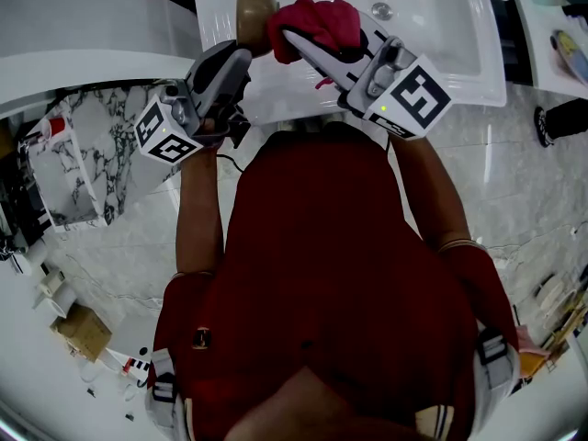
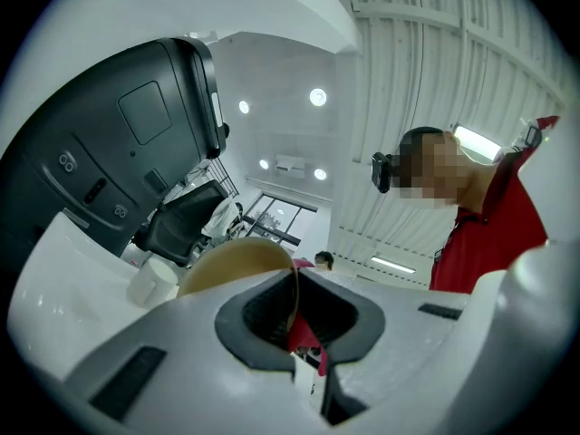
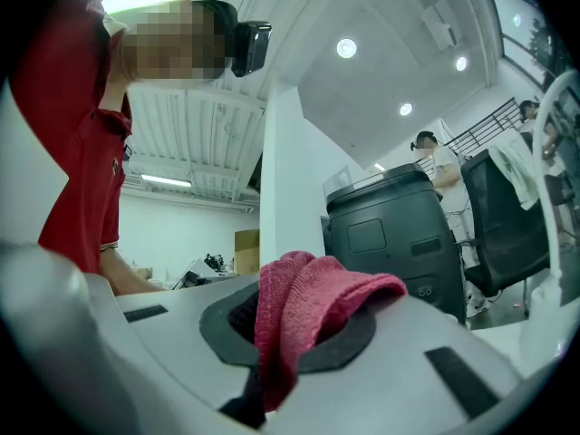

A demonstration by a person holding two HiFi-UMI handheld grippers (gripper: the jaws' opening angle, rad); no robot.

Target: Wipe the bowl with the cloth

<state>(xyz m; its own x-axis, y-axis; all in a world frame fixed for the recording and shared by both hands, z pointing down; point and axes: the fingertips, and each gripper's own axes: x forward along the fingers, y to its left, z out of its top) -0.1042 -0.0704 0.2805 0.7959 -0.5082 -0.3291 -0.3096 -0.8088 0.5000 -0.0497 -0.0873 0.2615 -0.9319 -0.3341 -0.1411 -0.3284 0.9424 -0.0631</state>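
While left claw (image 1: 242, 46) pinches bowl (image 1: 254, 5) rim, right claw (image 1: 292, 38) clamps red cloth (image 1: 319, 21) — pressed against bowl.

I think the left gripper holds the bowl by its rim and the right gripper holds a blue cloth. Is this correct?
One mistake: the cloth in the right gripper is red, not blue; the right gripper view shows it. The rest is right.

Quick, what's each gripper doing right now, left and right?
The left gripper is closed on the bowl rim.
The right gripper is closed on the cloth.
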